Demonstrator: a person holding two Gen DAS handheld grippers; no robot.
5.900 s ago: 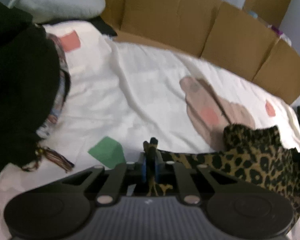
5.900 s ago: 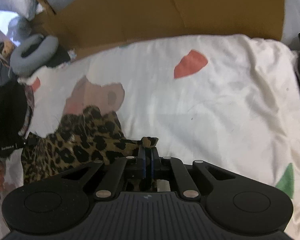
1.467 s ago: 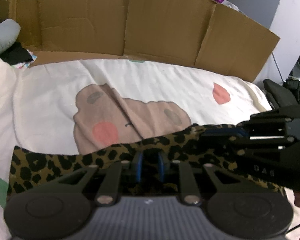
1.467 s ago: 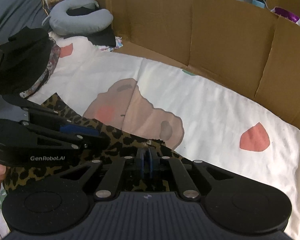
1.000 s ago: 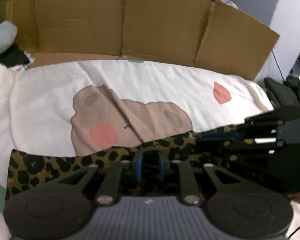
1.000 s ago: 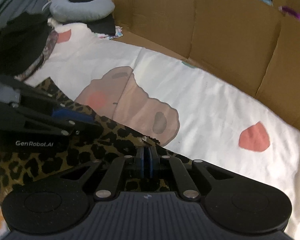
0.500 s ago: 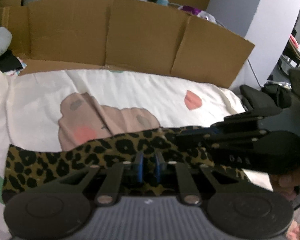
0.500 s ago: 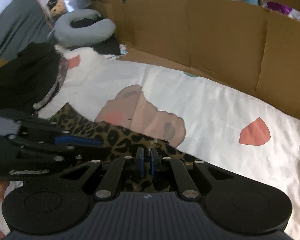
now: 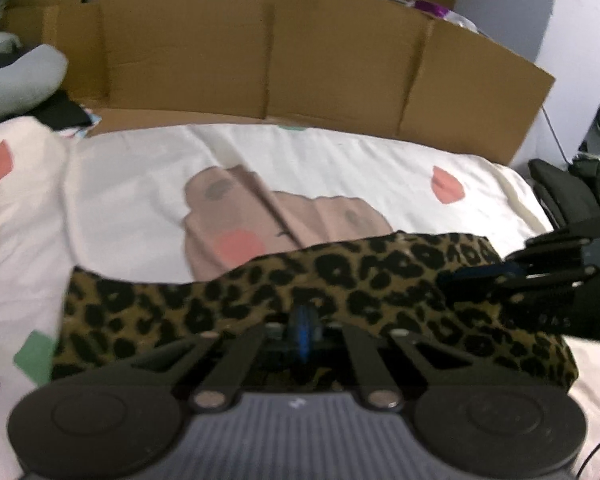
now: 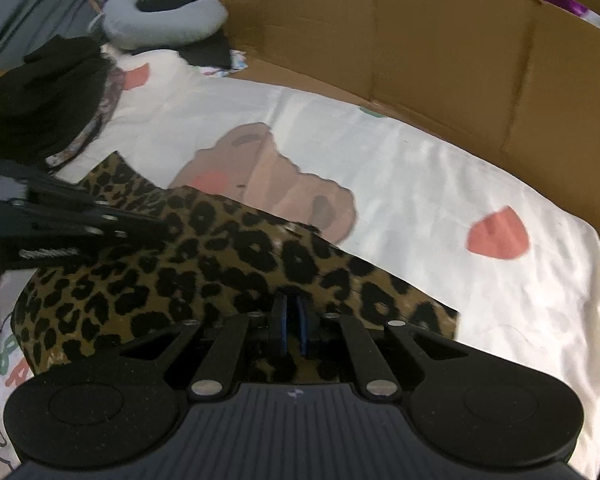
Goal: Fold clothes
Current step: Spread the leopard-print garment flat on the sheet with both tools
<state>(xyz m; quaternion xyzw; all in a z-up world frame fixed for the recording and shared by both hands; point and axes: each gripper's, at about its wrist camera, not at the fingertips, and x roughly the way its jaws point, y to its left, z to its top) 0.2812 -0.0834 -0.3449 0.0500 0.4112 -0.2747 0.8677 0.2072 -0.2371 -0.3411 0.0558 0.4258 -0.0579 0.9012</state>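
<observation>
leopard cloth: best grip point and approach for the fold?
Grip the leopard cloth along its near edge, coming from the near side: it lies as a flat band across the bedsheet. Left gripper and right gripper are pinching that edge, spaced apart.

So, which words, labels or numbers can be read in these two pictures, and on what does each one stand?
"DAS" or similar: pale letters on the side of the right gripper, blurred, so uncertain.
Coloured letters printed on the bed sheet: cut off at the edge, not readable.
Leopard-print garment and cardboard wall: no text.
</observation>
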